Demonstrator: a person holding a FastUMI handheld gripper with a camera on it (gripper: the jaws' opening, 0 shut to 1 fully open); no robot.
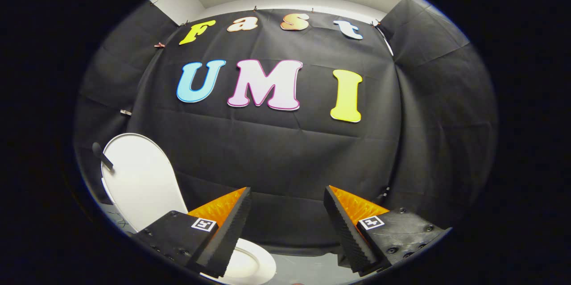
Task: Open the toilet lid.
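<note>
Already upright toilet lid [140, 178], claw [287, 213] open-fingered.

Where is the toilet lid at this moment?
In the gripper view the toilet lid stands raised against the black cloth wall, up and to the left of the open gripper, above the white seat rim below the left finger.

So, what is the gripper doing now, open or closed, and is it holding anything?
Gripper: open, holding nothing; the raised toilet lid stands beyond its left finger.
</note>
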